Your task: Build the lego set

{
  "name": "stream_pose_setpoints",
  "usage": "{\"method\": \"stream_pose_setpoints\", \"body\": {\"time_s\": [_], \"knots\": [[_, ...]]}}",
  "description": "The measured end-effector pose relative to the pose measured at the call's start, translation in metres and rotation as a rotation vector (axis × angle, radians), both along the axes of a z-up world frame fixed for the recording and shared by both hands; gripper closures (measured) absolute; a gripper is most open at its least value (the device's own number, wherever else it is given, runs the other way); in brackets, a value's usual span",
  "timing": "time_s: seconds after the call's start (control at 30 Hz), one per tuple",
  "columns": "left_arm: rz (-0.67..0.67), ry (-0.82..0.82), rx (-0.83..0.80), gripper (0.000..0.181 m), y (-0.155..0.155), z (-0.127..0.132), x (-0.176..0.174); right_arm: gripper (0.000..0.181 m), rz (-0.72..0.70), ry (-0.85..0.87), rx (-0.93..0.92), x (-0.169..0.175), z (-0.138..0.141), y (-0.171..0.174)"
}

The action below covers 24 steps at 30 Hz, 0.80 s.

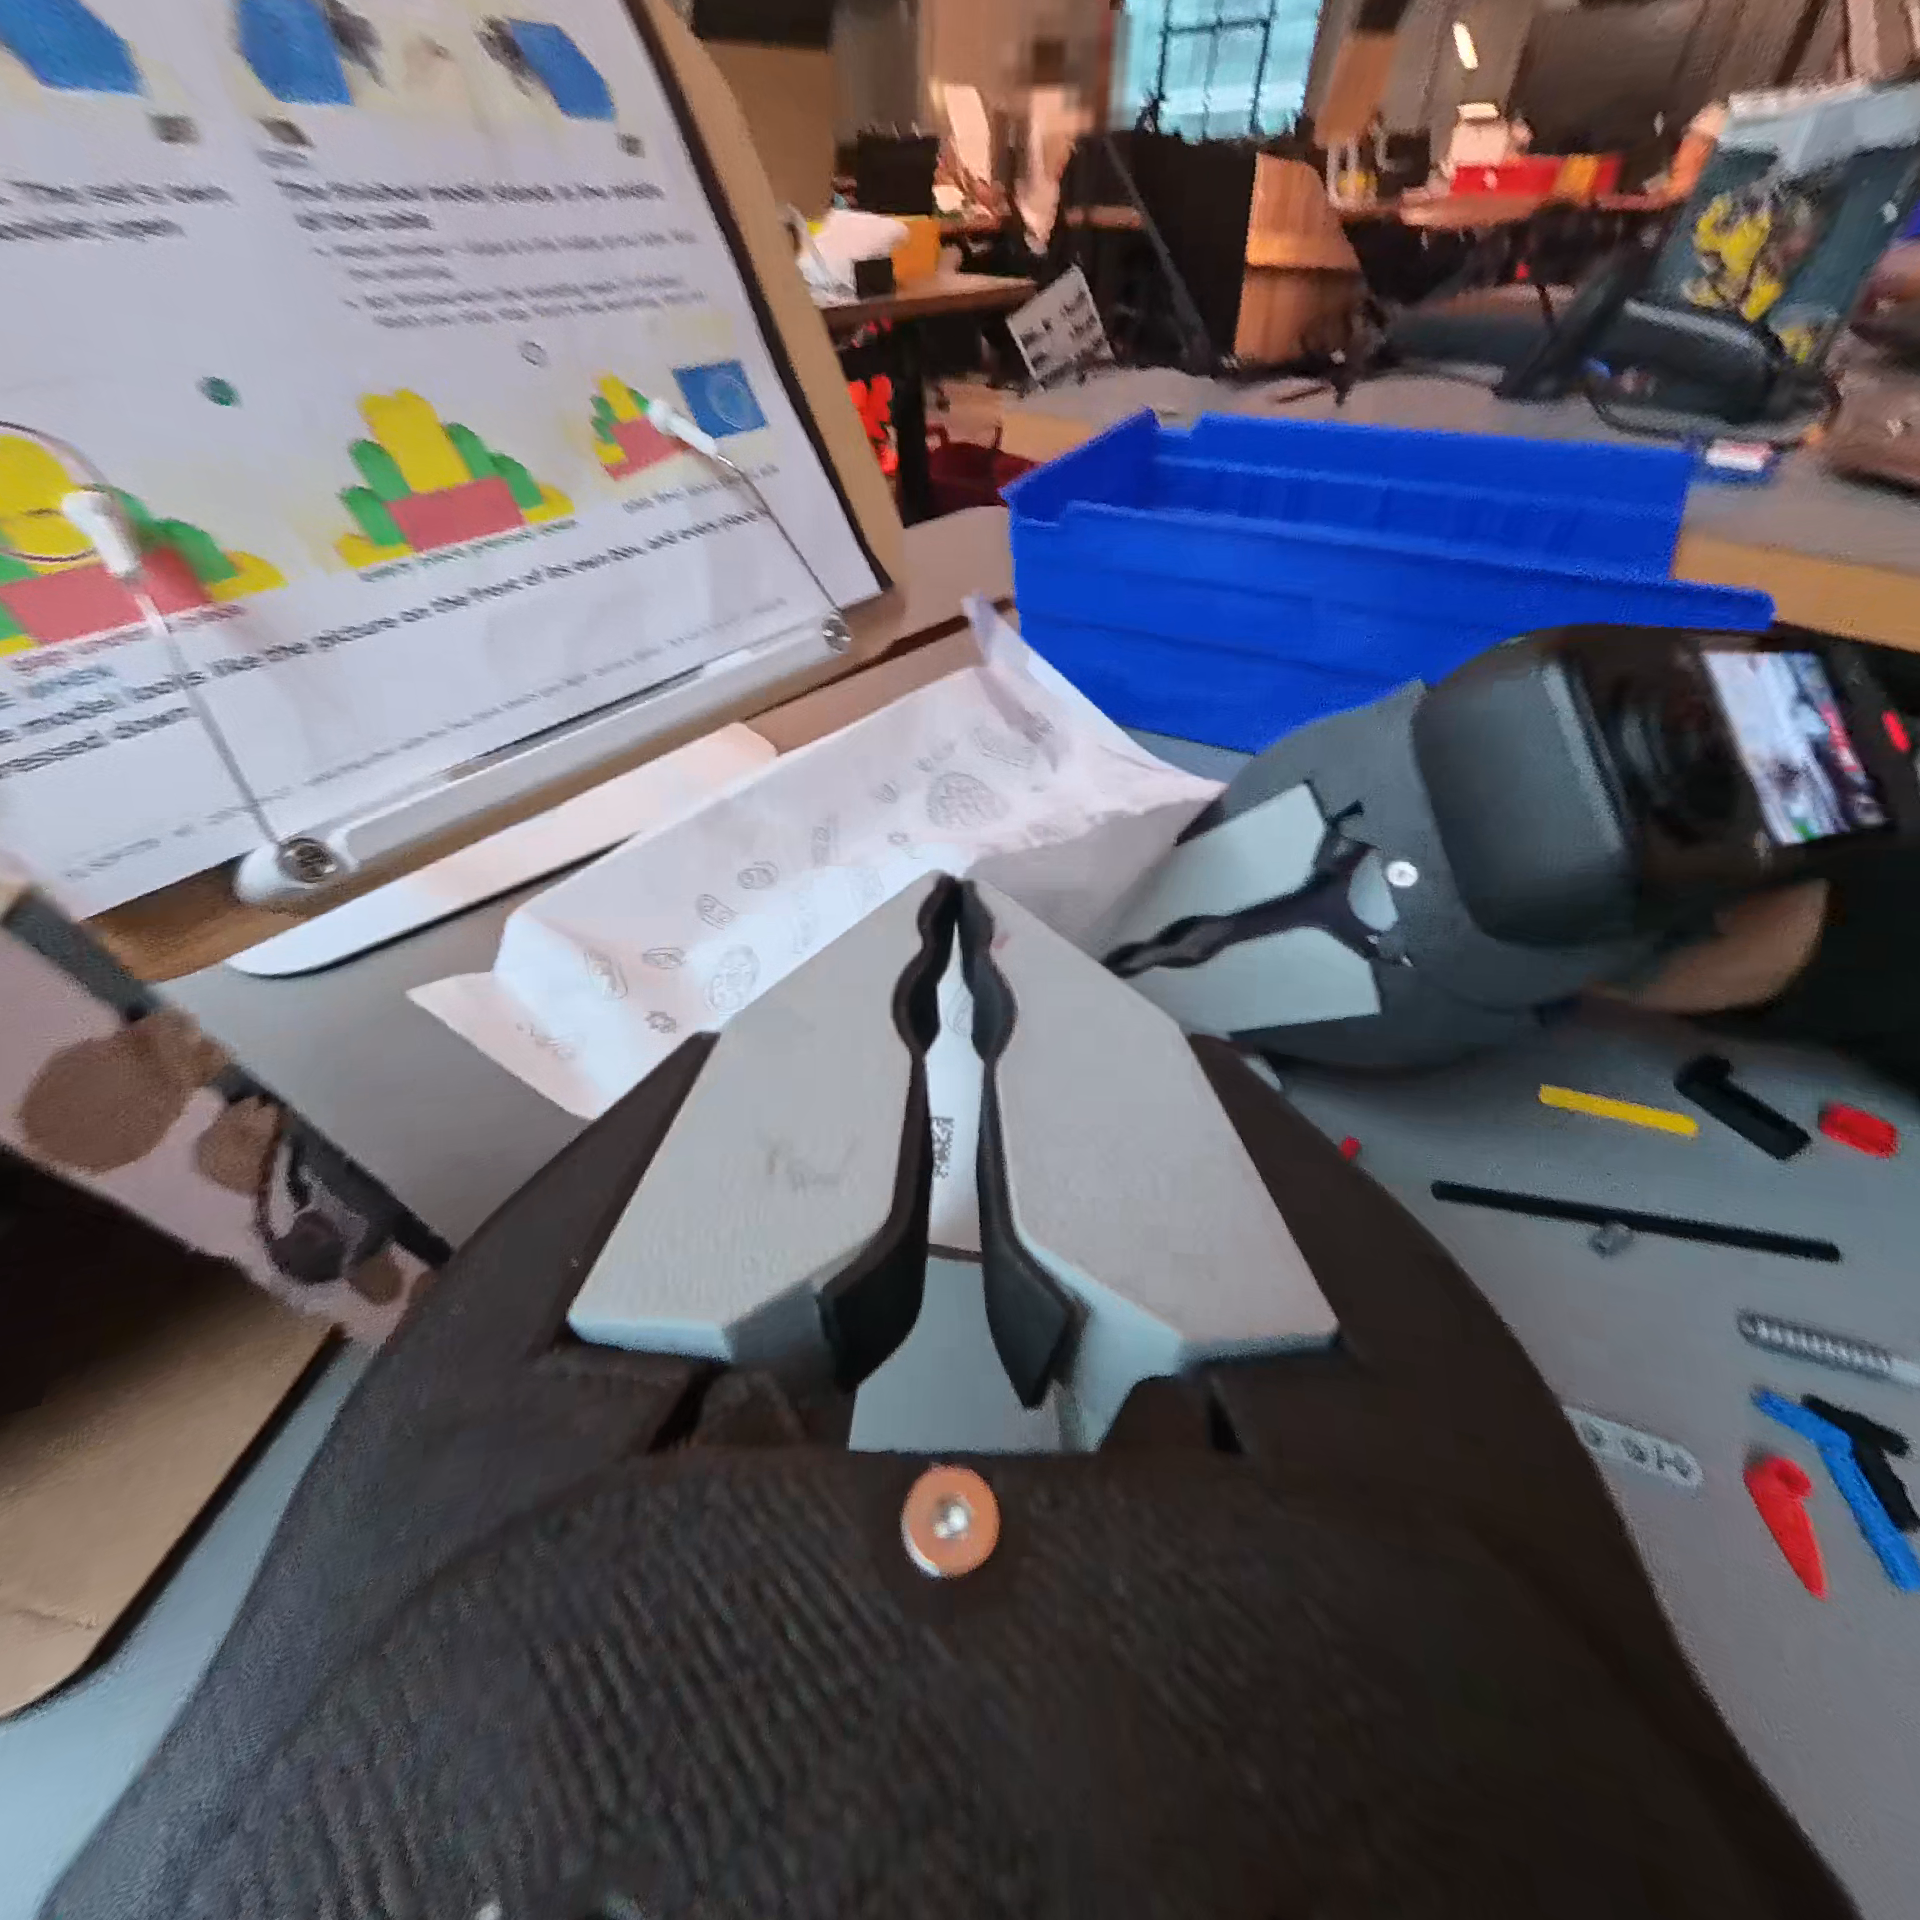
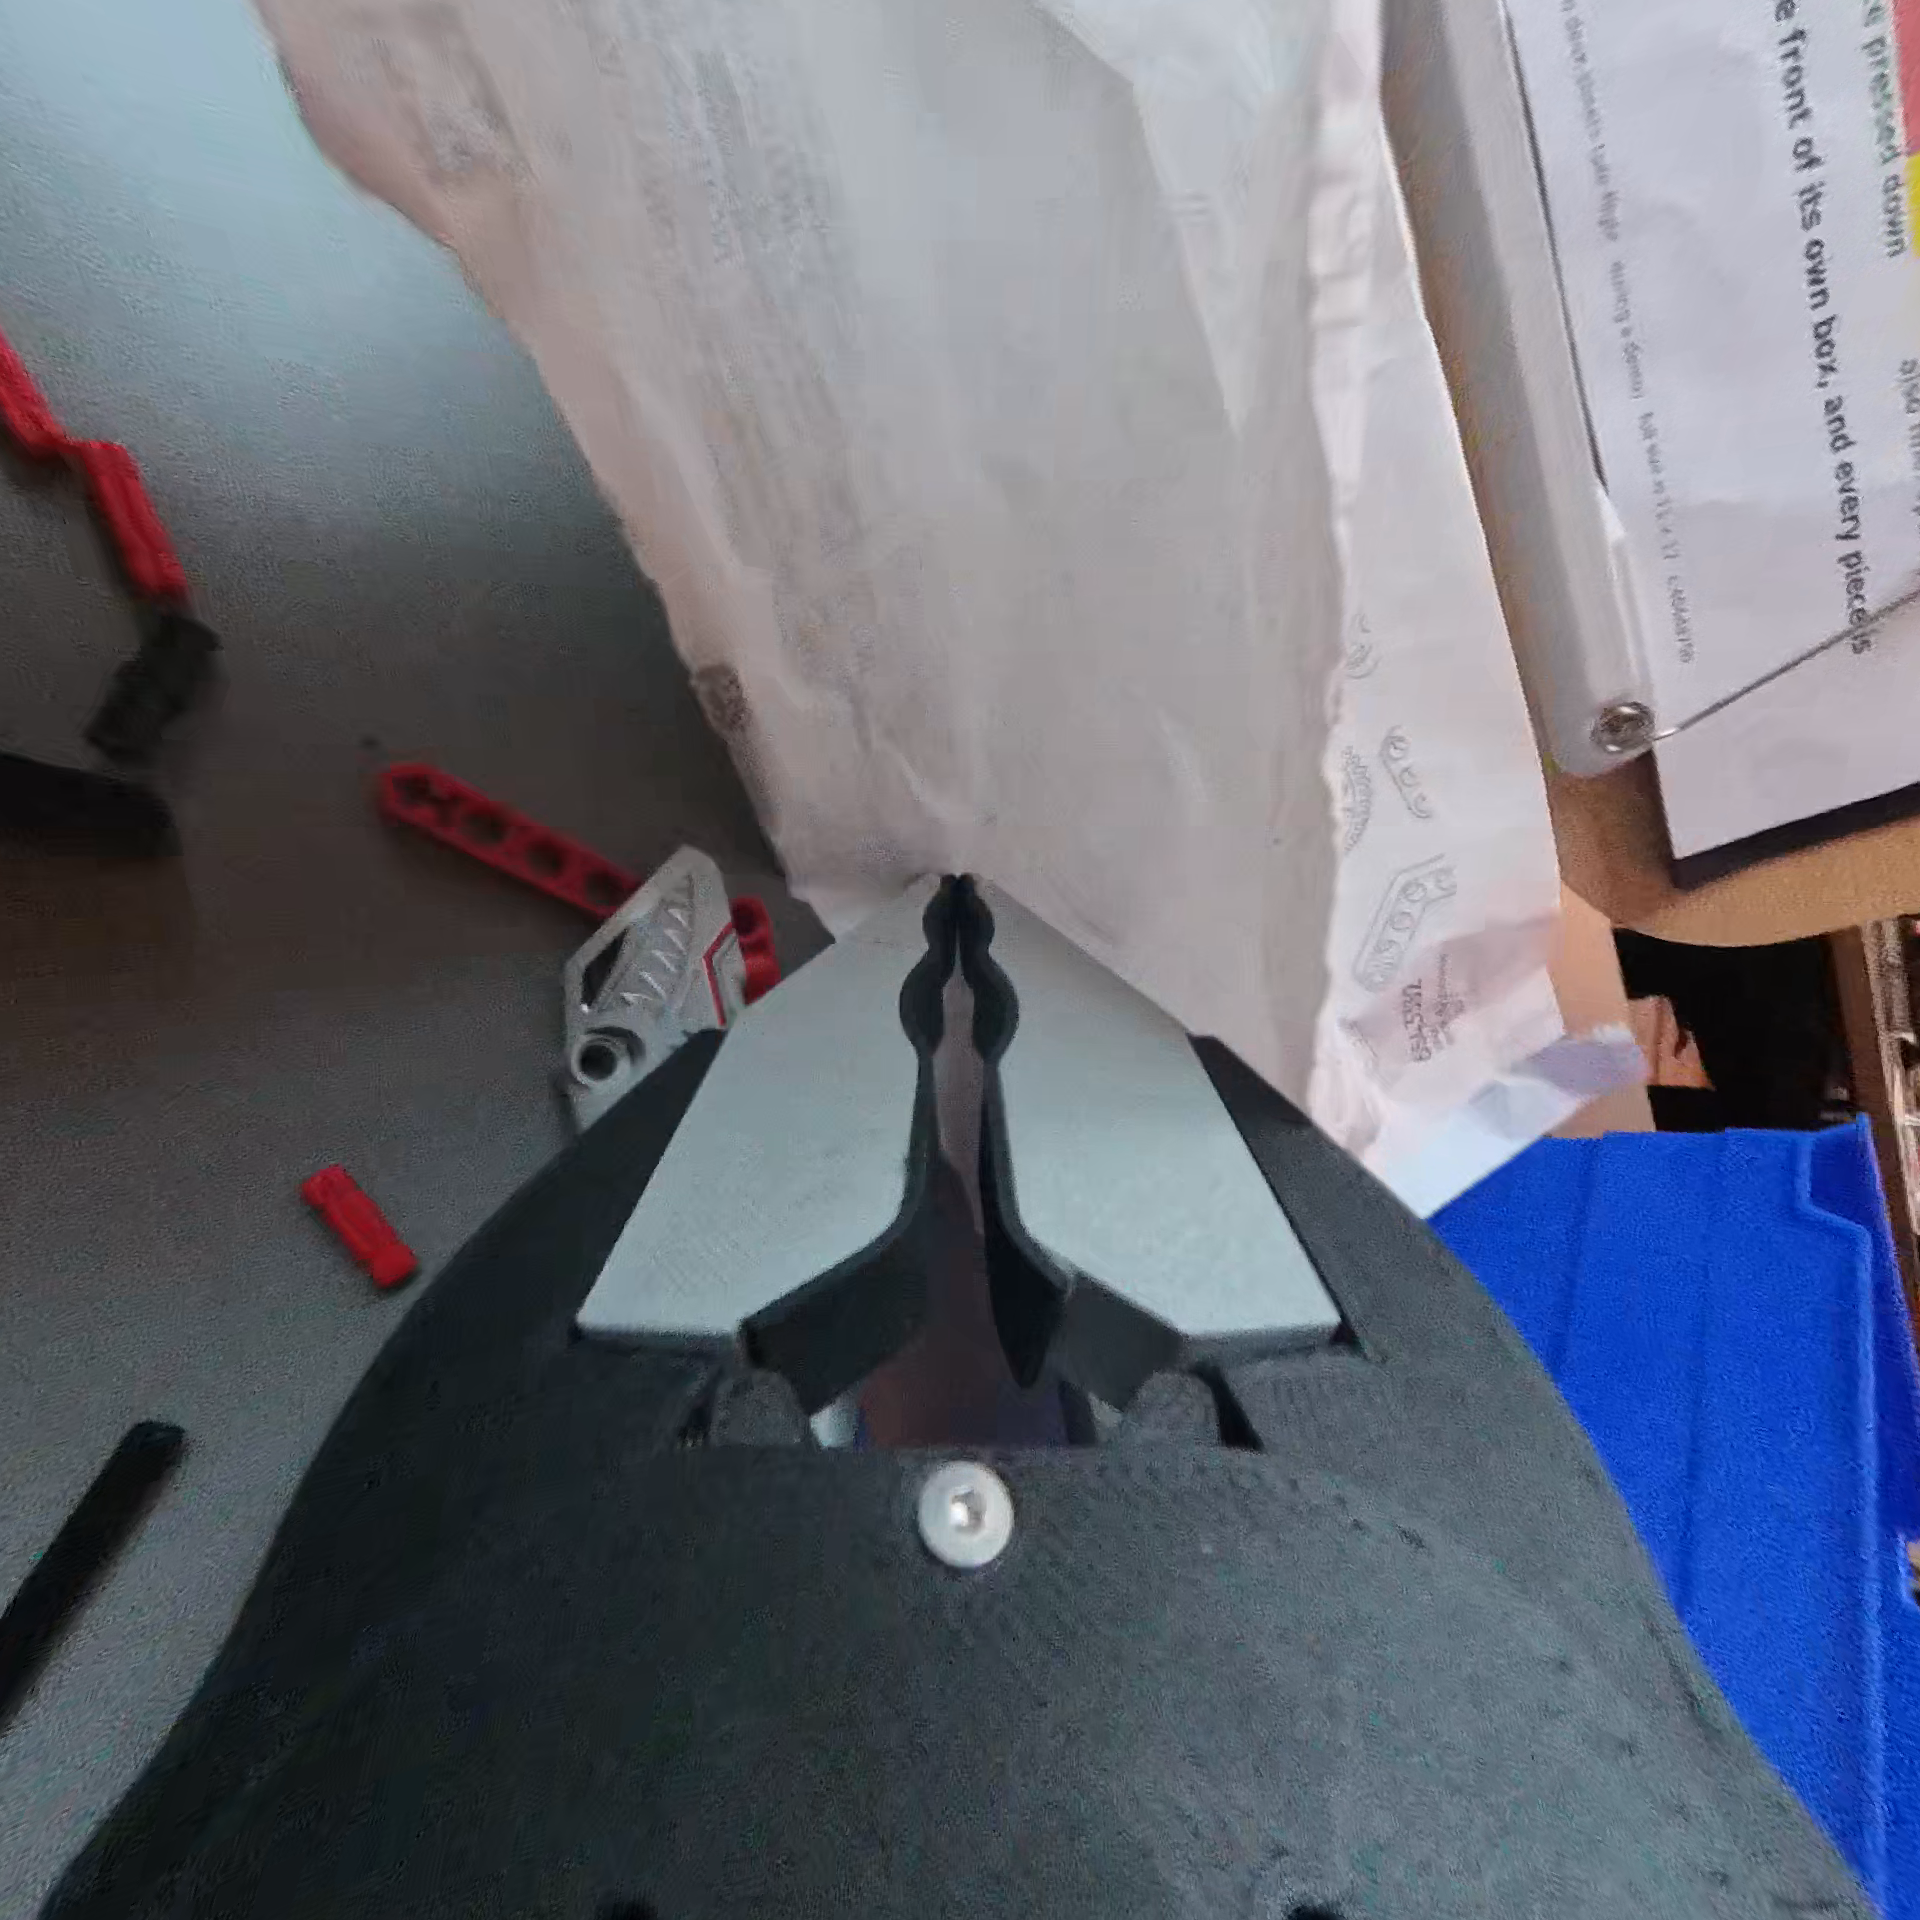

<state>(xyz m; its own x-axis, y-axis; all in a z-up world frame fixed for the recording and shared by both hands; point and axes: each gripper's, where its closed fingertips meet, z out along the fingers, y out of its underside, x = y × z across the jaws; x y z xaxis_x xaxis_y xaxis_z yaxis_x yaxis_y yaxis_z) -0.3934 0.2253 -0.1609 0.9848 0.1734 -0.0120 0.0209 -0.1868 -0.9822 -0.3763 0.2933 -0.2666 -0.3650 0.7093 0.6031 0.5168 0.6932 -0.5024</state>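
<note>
A white paper parts bag printed with part outlines lies crumpled on the grey table; it also shows in the right wrist view. My left gripper is shut, with the bag's paper showing in the gap between its fingers. My right gripper is shut on a corner of the bag; it shows in the left wrist view right beside the left fingers. Loose pieces lie on the table: a red beam, a silver panel, a short red piece, a yellow bar and a black axle.
A blue plastic bin stands behind the bag, close to the right gripper. An instruction sheet on a stand is at the back left. A cardboard box is at the left. Red, blue and black pieces lie at the right.
</note>
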Motion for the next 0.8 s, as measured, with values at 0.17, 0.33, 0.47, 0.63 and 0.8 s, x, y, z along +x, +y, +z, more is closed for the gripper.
{"method": "stream_pose_setpoints", "body": {"time_s": [0.17,0.33,0.47,0.63,0.8], "knots": [[0.132,0.007,0.109,0.181,-0.012,0.015,-0.024,0.181,0.016,-0.005,-0.014,0.005,0.0,-0.003],[0.086,-0.045,0.044,0.181,-0.007,0.002,-0.019,0.181,-0.014,0.086,-0.055,0.002,0.025,-0.002],[0.07,-0.028,0.012,0.181,-0.004,-0.003,-0.016,0.181,0.034,0.145,-0.172,0.012,0.052,-0.007],[0.022,-0.056,-0.034,0.181,0.003,-0.015,-0.009,0.142,0.244,0.282,-0.393,0.026,0.091,-0.035],[-0.06,-0.047,-0.063,0.181,0.005,-0.013,0.007,0.134,0.209,0.271,-0.022,0.014,0.075,-0.015]]}}
